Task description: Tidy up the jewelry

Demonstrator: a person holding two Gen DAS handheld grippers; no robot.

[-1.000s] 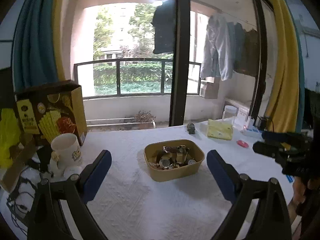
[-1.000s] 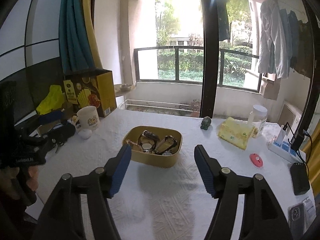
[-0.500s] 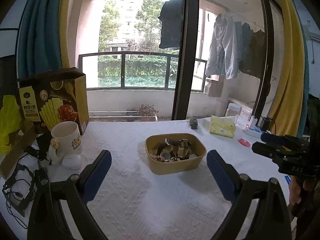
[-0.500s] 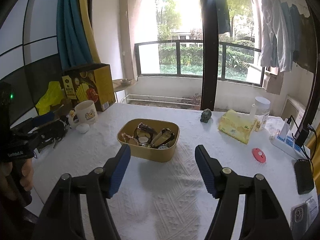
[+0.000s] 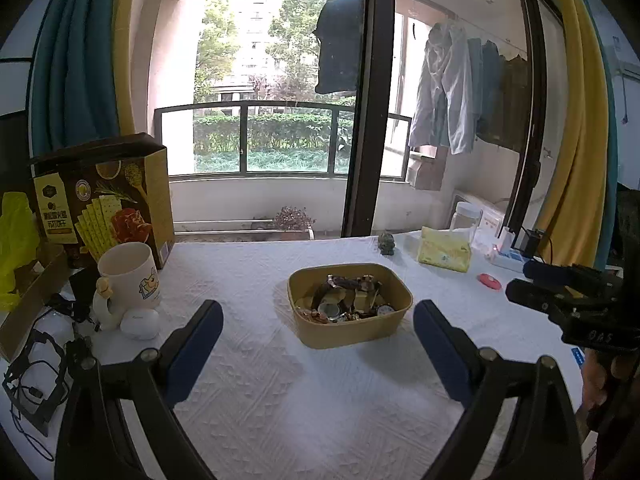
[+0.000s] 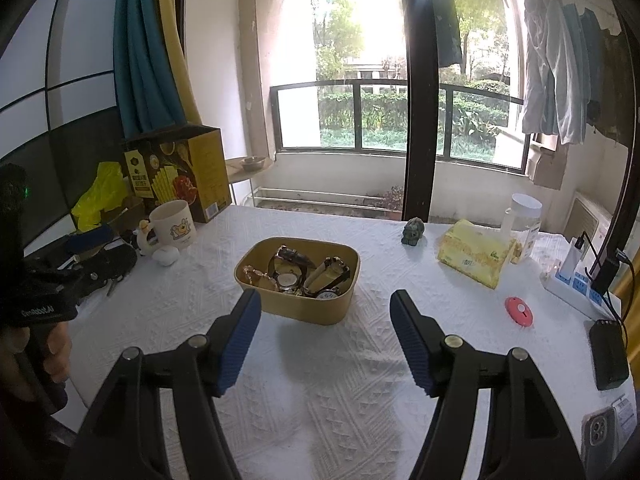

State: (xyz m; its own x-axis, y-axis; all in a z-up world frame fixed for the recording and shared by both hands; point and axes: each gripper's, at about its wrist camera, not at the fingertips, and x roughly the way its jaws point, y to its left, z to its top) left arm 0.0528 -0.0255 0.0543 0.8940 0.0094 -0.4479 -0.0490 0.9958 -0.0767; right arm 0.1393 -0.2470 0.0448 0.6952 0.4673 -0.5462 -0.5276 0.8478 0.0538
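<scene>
A tan box (image 5: 394, 322) (image 6: 308, 312) full of watches and jewelry (image 5: 344, 300) (image 6: 298, 272) stands in the middle of a table with a white cloth (image 5: 280, 384). My left gripper (image 5: 318, 344) is open and empty, held in front of the box and apart from it. My right gripper (image 6: 326, 336) is open and empty, also just in front of the box. Each view shows the other gripper at its side edge, the right one (image 5: 560, 292) and the left one (image 6: 80, 256).
At the left stand a snack carton (image 5: 116, 200), a white mug (image 5: 128, 276) and a white case (image 5: 140, 322), with cables (image 5: 36, 364). At the right lie a yellow tissue pack (image 6: 472, 254), a jar (image 6: 524, 216), a red disc (image 6: 519, 310), a power strip (image 6: 580, 284), a small figurine (image 6: 413, 231) and a phone (image 6: 600, 436).
Both grippers have tilted and drawn slightly closer to the box, so it sits lower in both views. Both jaws stayed open.
</scene>
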